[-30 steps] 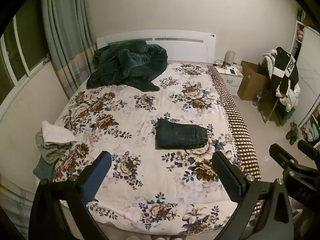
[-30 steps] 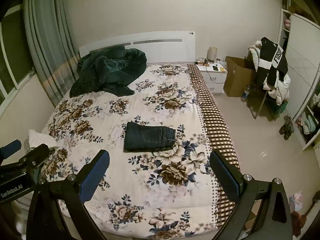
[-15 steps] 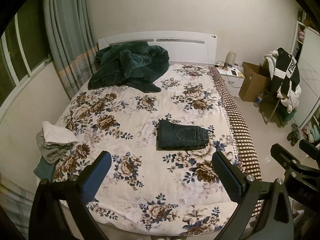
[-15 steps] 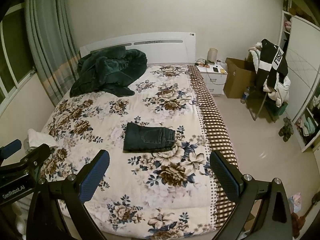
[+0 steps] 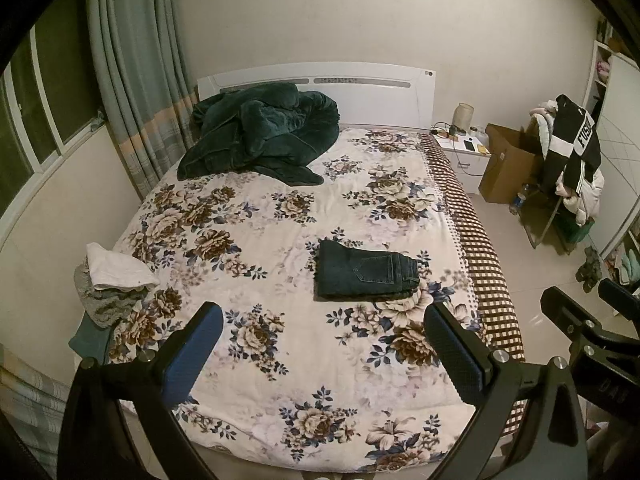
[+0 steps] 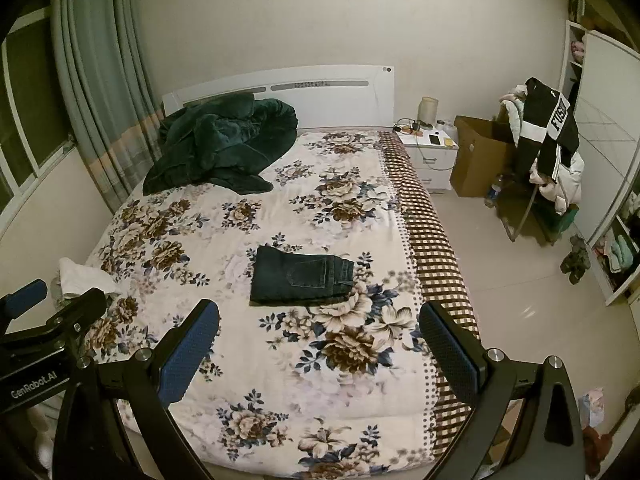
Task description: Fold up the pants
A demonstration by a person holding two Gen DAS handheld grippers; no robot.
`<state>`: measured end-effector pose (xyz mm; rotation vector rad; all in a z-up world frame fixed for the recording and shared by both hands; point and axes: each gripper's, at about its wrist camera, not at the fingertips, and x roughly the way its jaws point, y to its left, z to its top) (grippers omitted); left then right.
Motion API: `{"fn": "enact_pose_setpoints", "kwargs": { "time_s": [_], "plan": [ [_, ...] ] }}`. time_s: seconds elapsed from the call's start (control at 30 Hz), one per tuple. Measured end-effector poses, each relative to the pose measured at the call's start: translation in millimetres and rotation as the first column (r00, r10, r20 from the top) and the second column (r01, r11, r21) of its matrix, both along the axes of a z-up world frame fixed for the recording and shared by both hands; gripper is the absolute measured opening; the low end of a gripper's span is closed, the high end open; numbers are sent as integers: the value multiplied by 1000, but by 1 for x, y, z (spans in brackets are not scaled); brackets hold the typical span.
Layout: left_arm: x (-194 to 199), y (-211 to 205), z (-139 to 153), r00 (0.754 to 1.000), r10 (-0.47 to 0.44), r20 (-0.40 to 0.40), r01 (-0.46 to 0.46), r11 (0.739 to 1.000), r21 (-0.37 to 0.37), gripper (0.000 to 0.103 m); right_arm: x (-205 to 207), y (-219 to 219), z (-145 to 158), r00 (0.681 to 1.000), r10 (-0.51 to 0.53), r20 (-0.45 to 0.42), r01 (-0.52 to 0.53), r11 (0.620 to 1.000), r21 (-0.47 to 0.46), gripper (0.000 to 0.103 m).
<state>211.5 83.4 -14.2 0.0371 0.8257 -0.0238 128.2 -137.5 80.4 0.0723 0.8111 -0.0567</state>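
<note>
bed [image 5: 280, 380] with floral cover fills scene. pants [image 5: 366, 274] lie mid-bed, toward right edge, as compact folded rectangle, pocket up; folding looks done, nothing evidently left. left tongs [image 5: 324, 354] and right tongs [image 6: 320, 350] wide, empty, well apart from pants.

Both grippers hang side by side off the foot of the bed [image 5: 492, 296], aimed toward its headboard and held above the mattress. The left gripper [image 5: 324, 354] has its two fingers spread wide apart, blue pads facing inward, nothing between them. The right gripper [image 6: 318, 350] is splayed just as wide and equally empty. In the left wrist view the right one [image 5: 588, 332] sits just beside its partner, on the side away from the bed, perhaps slightly ahead.
</note>
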Motion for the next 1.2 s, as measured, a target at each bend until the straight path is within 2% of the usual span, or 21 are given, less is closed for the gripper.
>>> {"fn": "enact_pose_setpoints", "kwargs": {
  "time_s": [1.2],
  "plan": [
    [1, 2, 1, 1000, 15, 6, -15, 1000, 0, 103, -2, 2, 1, 1000, 3, 2, -3, 1000, 5, 102]
  ]
}}
